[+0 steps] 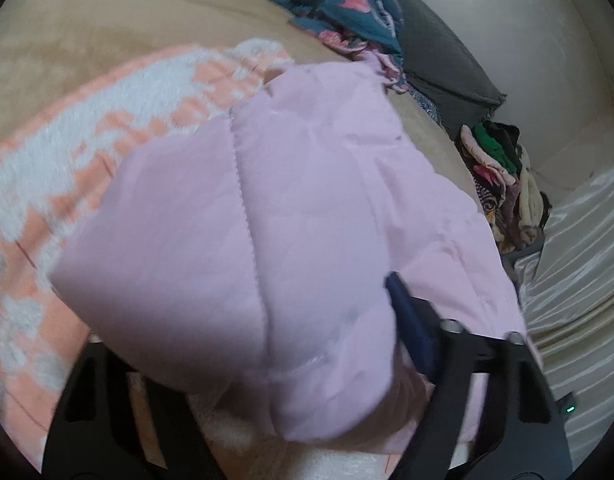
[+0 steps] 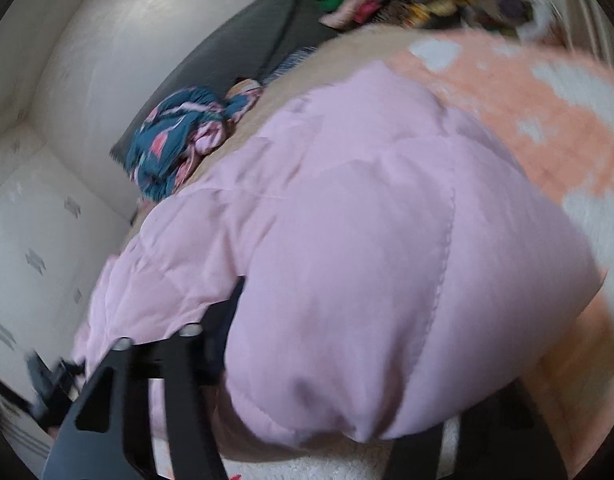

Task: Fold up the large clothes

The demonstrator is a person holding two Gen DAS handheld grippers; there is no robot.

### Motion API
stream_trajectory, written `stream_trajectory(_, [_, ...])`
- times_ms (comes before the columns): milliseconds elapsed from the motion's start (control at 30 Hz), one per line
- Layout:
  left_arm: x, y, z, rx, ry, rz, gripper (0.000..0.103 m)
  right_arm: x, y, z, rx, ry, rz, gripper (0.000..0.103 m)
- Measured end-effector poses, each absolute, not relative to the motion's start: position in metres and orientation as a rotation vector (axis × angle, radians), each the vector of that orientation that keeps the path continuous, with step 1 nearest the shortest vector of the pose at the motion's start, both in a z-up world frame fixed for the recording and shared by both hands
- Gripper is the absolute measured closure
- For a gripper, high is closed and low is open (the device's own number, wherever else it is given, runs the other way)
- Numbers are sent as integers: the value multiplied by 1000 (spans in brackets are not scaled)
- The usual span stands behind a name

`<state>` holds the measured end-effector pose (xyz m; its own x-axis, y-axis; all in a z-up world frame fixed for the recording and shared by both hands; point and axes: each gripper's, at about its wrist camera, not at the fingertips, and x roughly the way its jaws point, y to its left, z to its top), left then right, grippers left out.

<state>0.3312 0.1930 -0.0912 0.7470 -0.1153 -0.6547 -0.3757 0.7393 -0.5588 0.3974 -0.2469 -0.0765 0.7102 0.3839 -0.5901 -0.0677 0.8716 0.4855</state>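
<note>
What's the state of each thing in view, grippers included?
Pink quilted puffer jacket: bunched, puffy, held at both grippers, over the blanket.
Peach and white fluffy blanket: spread flat under the jacket.
Teal patterned garment: crumpled, unfolded, near the grey pillow.
Grey pillow: lying against the wall.
Pile of mixed clothes: heaped, unfolded.
Left gripper: jacket between its fingers.
Right gripper: jacket between its fingers.
</note>
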Motion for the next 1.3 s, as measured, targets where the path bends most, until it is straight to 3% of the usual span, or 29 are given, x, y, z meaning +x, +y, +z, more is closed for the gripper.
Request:
stream_trajectory(67, [329,187,-77,-700,721,158,61,395,-237,-65,368,733,259,65])
stream_trajectory(133, [326,182,-62,-651,708,155,69,392,-225,-51,255,722,251,69])
stream_trajectory(267, [319,170,-35,-576,672,151,74,378,-211,-26,127,668,251,72])
stream_trajectory(733, [263,143,12,-454,607,108,75,304,-208,19,-13,569,296,74])
stream_trajectory(1300, [200,125,6,-362,649,94,75,233,-222,14,34,606,251,74])
